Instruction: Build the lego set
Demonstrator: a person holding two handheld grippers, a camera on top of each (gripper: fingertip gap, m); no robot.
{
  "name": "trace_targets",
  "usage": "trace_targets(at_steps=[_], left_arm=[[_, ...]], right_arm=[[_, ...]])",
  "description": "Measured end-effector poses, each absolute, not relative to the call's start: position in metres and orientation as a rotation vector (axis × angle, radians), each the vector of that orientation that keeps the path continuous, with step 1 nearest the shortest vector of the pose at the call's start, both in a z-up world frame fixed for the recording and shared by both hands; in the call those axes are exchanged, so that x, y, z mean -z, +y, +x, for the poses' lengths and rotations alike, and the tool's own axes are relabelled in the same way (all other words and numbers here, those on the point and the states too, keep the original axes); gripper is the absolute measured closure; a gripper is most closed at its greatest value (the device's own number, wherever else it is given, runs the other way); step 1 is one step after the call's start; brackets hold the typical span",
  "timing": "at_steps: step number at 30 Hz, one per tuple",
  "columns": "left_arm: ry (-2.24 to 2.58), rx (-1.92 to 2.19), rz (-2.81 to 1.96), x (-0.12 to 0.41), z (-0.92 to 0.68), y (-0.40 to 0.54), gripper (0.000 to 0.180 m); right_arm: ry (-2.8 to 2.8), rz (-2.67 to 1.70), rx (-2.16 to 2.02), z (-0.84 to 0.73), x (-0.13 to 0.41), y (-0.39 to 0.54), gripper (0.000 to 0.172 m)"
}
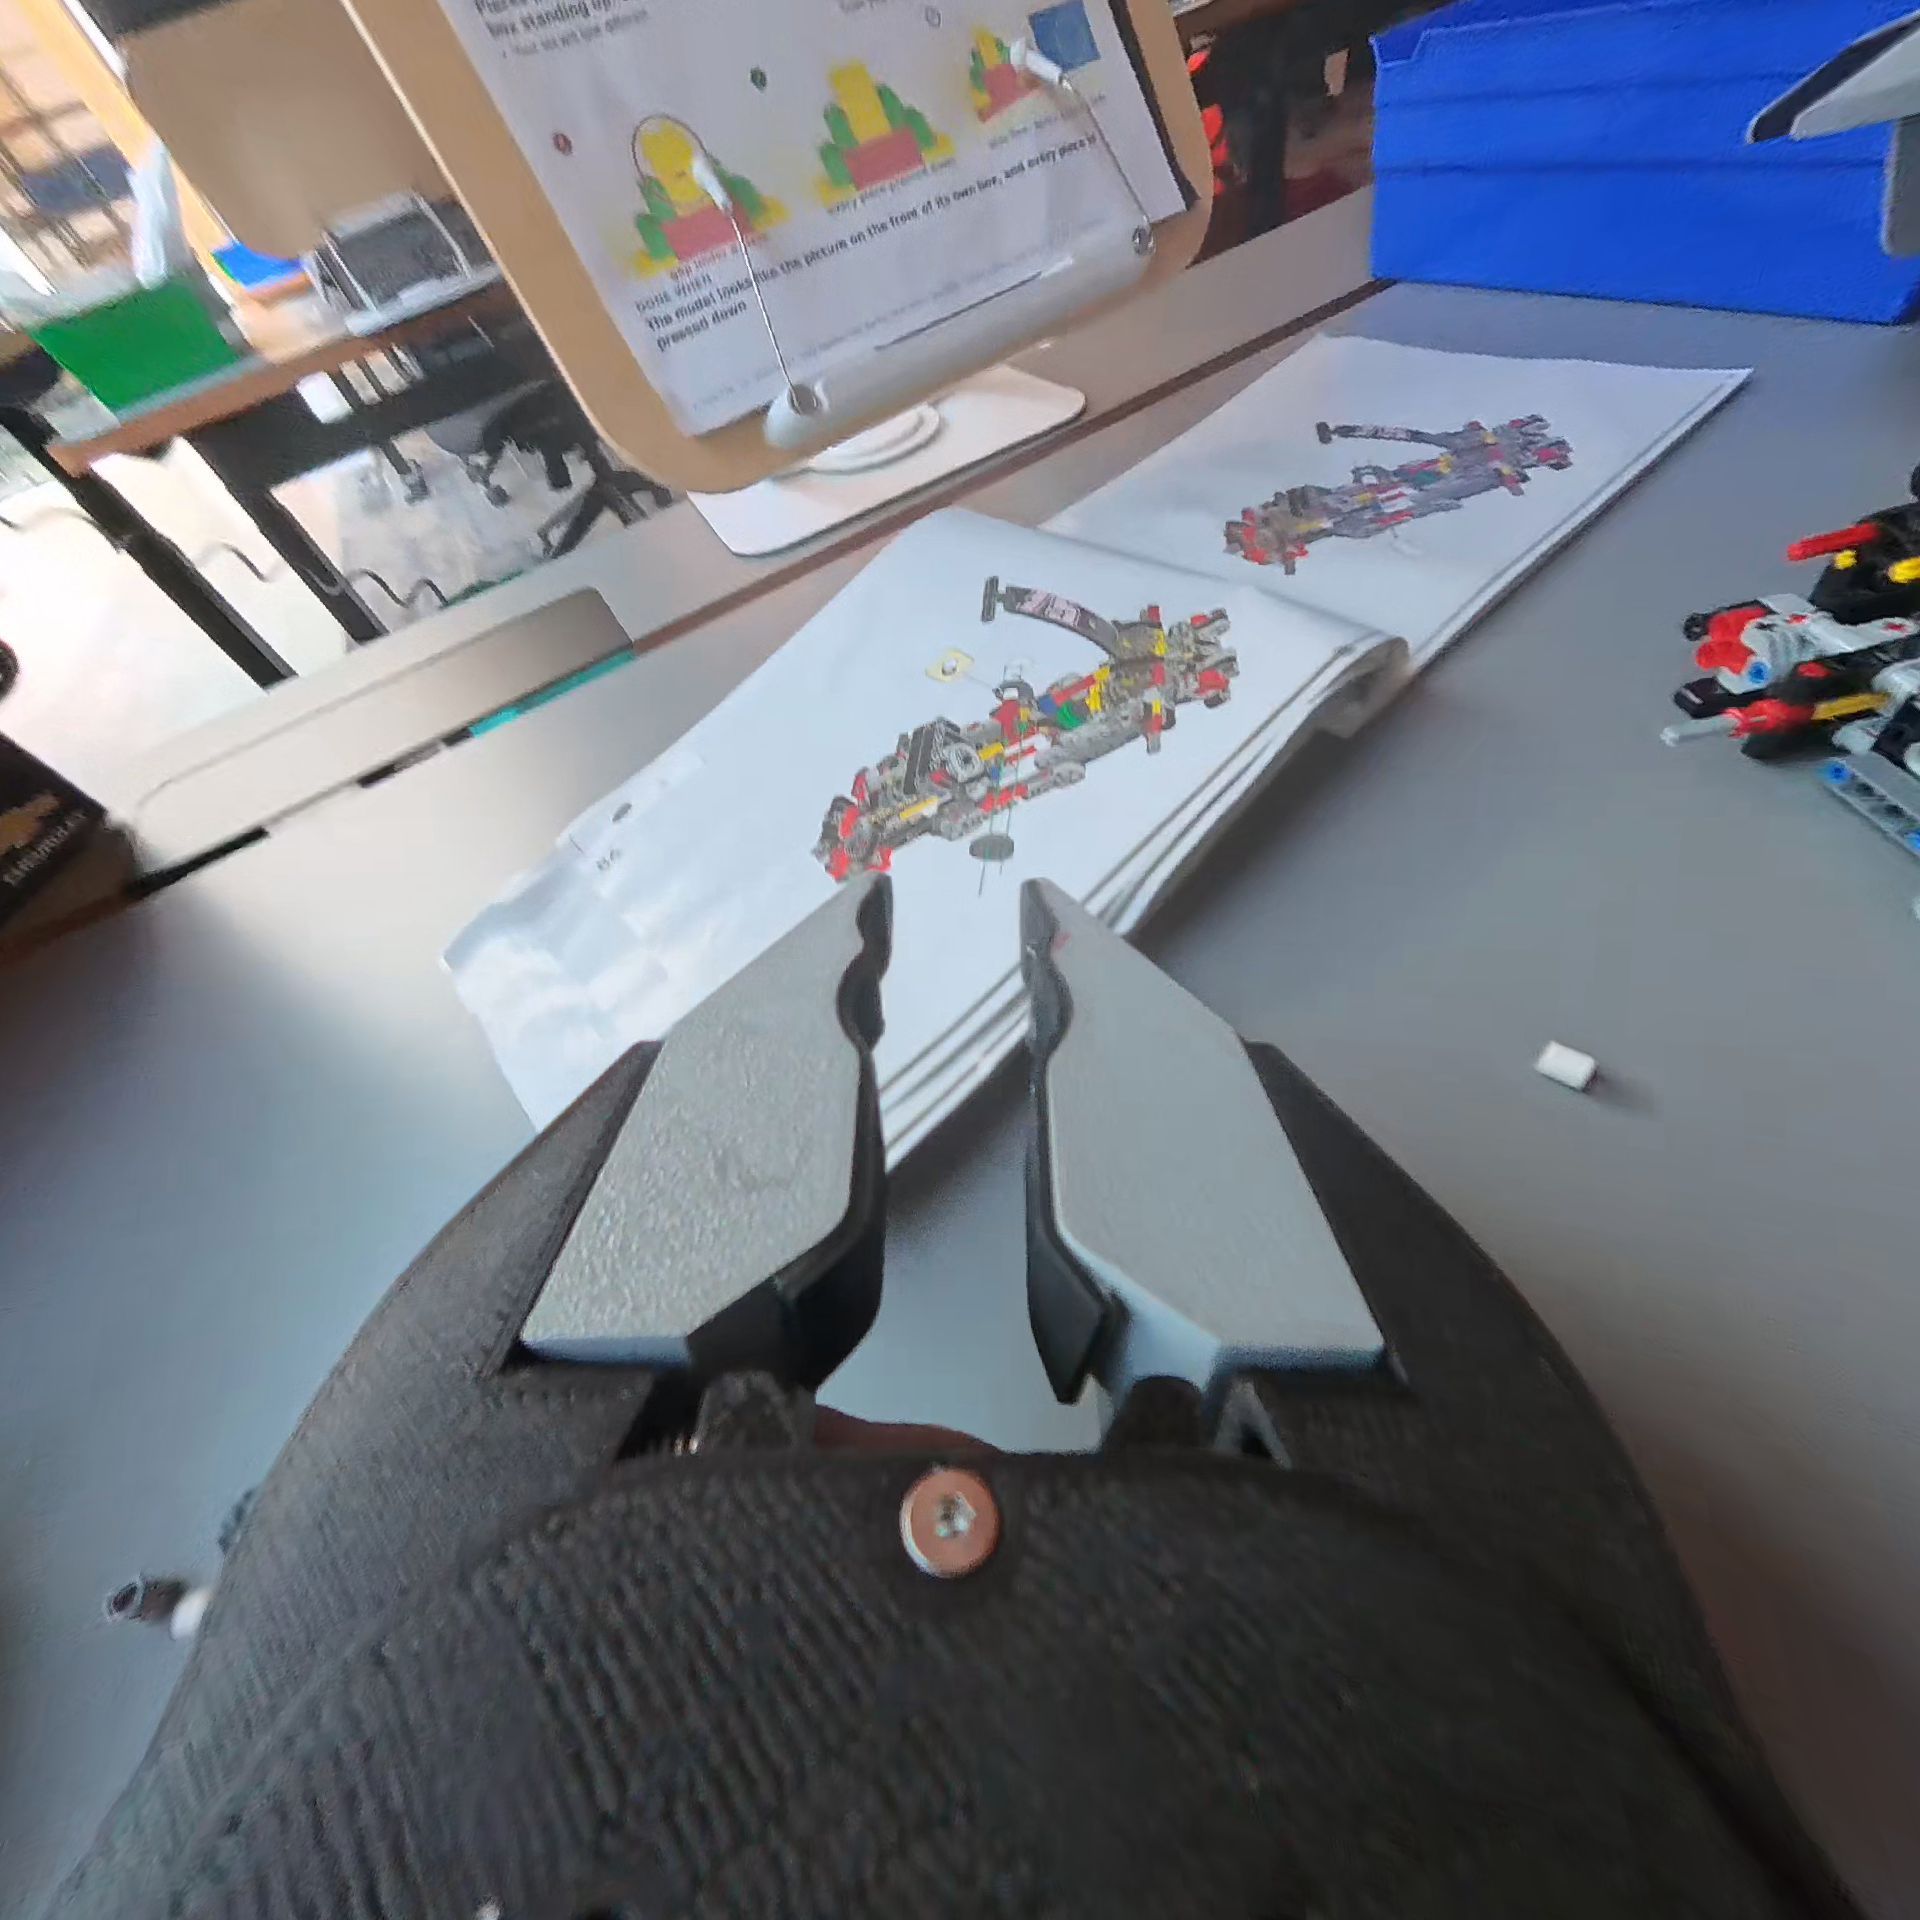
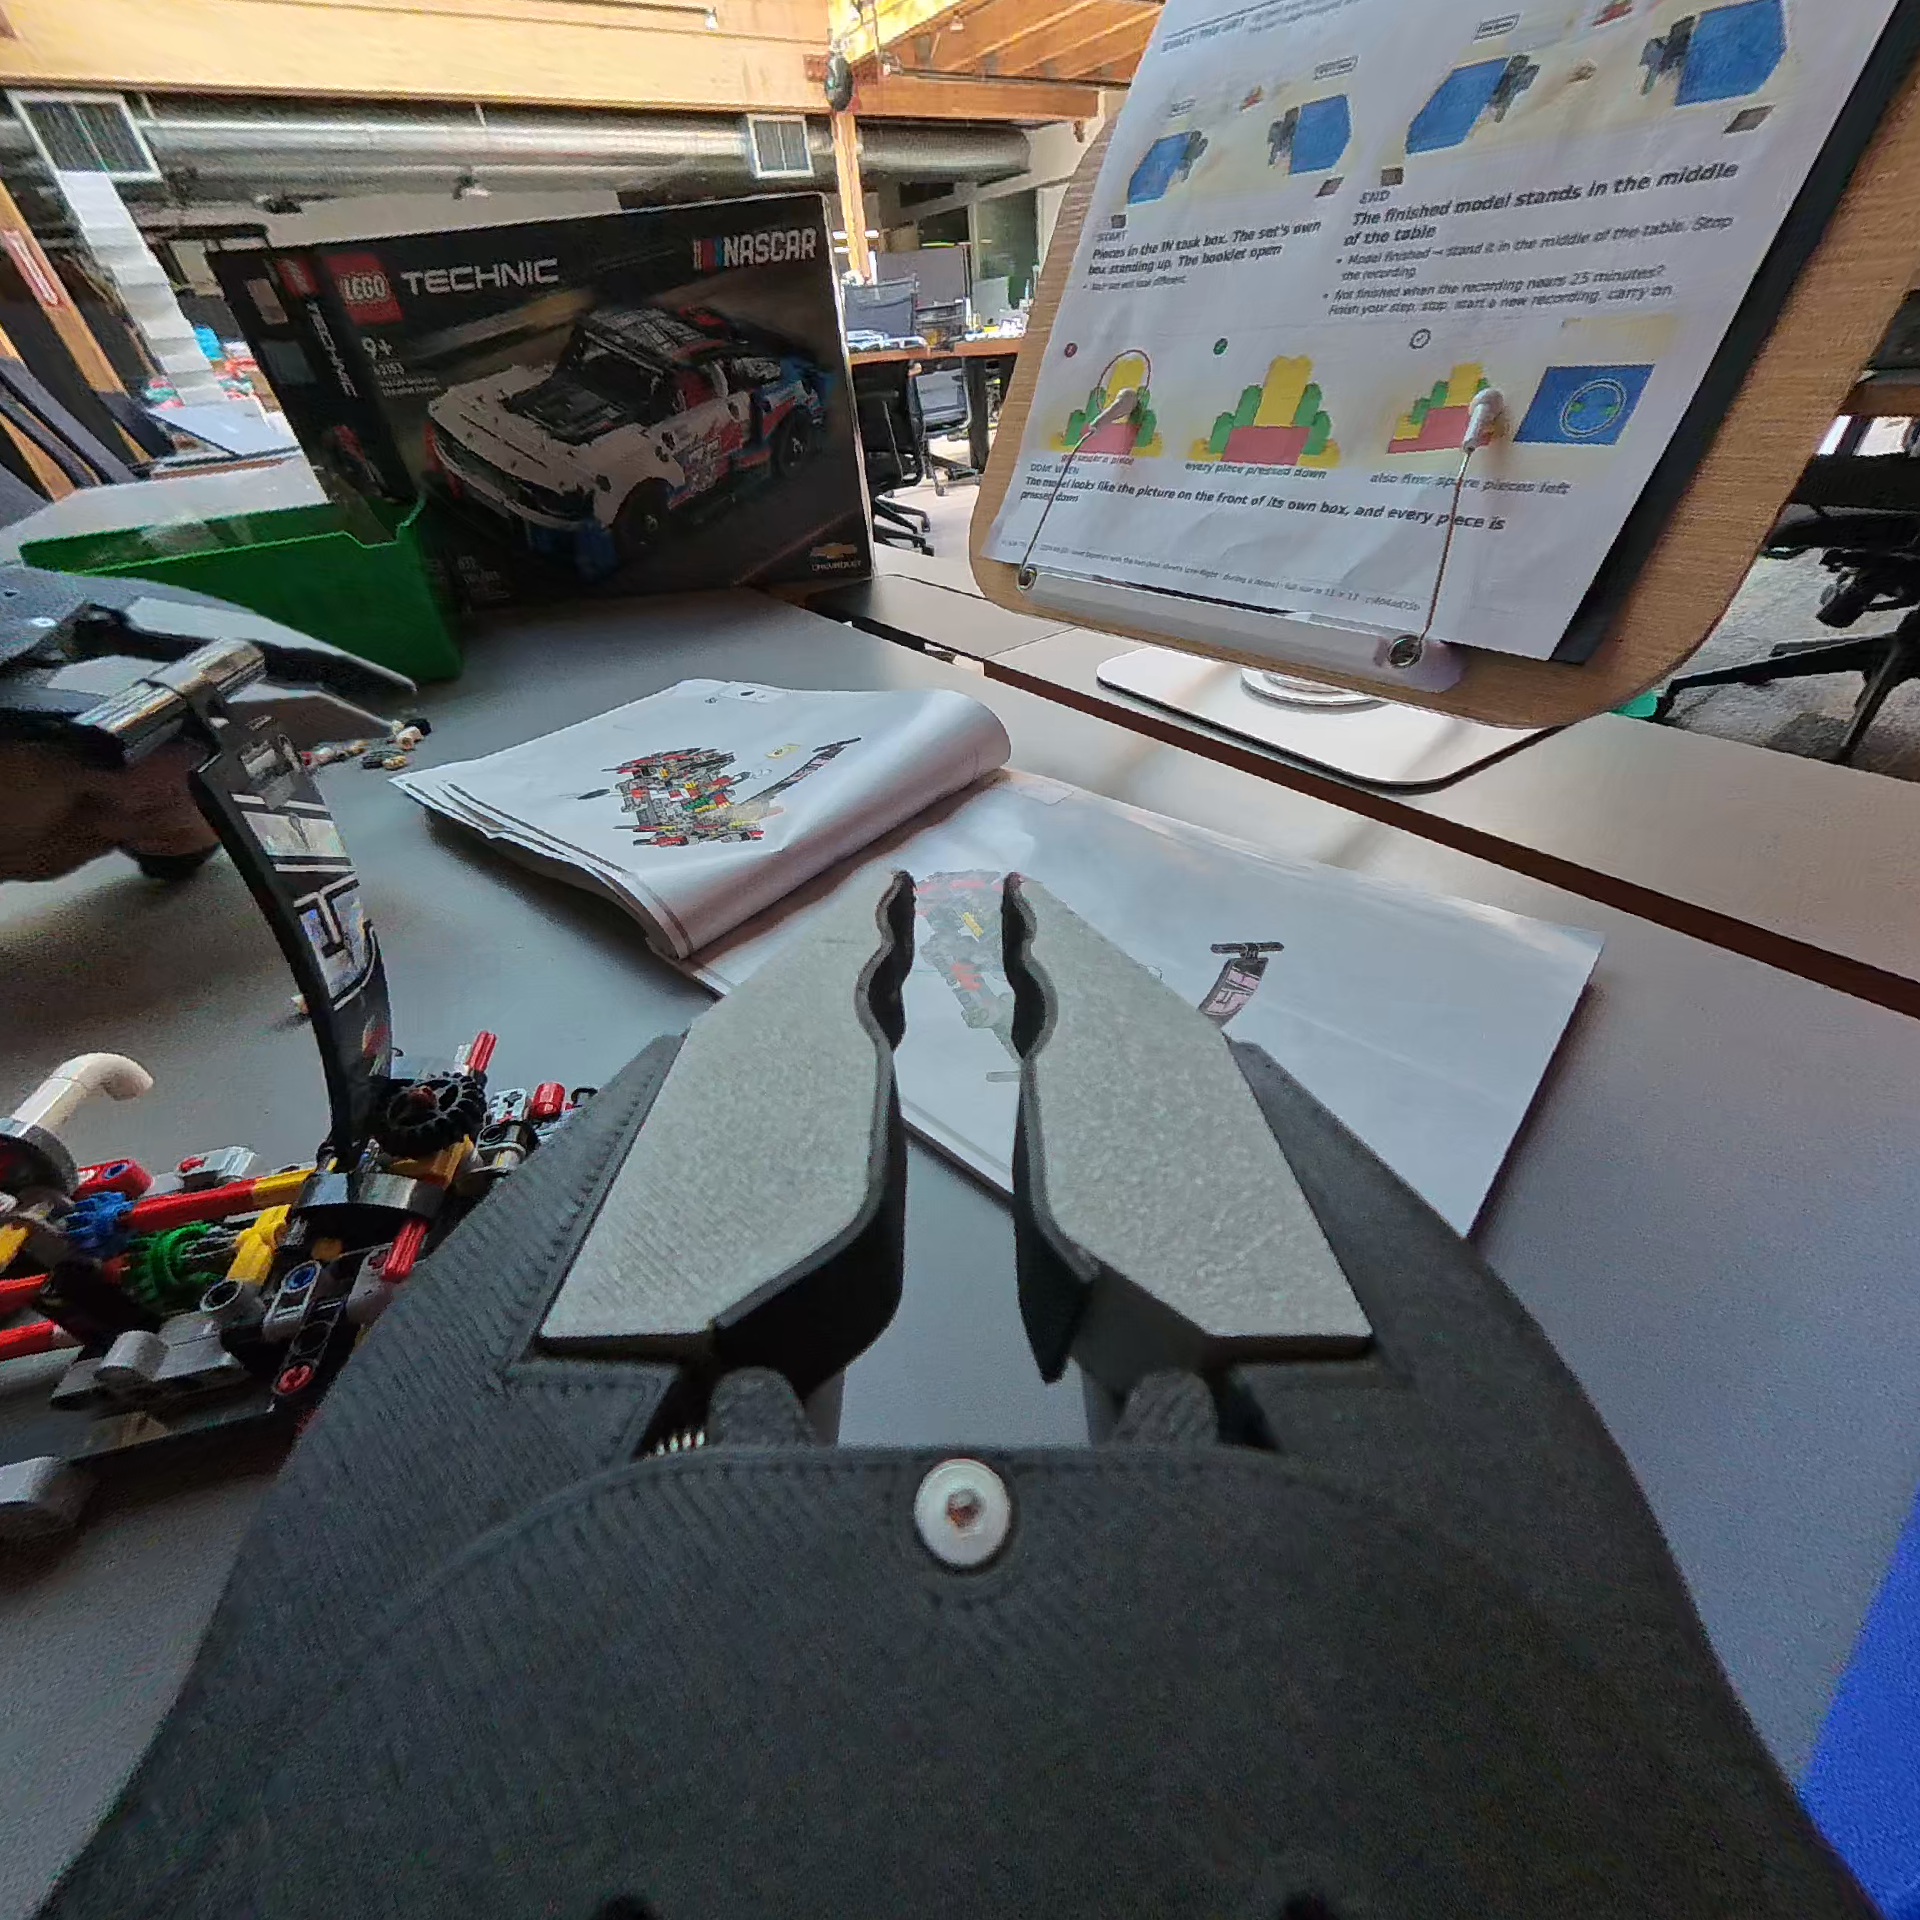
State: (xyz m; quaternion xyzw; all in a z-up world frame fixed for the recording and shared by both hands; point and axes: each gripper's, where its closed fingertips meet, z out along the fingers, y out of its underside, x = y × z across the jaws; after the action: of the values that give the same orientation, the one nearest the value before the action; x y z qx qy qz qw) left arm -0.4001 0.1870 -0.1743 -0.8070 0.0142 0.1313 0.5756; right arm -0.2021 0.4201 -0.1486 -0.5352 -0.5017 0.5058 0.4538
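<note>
Left gripper (image 1: pixel 954 899) hangs narrowly parted and bare above the open booklet (image 1: pixel 790 790); right gripper (image 2: pixel 958 891) likewise over its far page. Dropping either could crease the paper, or nudge the brick model (image 2: pixel 208 1226) on the desk (image 2: pixel 1714 1195) aside

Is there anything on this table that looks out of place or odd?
One small white piece lies alone on the grey table, apart from the half-built model. A few more loose bits lie beyond the open booklet.
</note>
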Motion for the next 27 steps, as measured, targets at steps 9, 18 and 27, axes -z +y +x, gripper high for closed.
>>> trace_targets(at_steps=[9,18,27], left_arm=[[0.088,-0.394,-1.811,0.164,-0.394,0.187,0.167],[0.23,-0.526,-1.864,0.176,-0.383,0.187,0.168],[0.241,-0.547,-1.877,0.179,-0.383,0.187,0.17]], right_arm=[[-1.25,-1.344,-1.214,-0.206,0.153,0.425,0.158],[-1.257,-1.358,-1.204,-0.208,0.155,0.426,0.158],[-1.25,-1.357,-1.205,-0.208,0.154,0.427,0.158]])
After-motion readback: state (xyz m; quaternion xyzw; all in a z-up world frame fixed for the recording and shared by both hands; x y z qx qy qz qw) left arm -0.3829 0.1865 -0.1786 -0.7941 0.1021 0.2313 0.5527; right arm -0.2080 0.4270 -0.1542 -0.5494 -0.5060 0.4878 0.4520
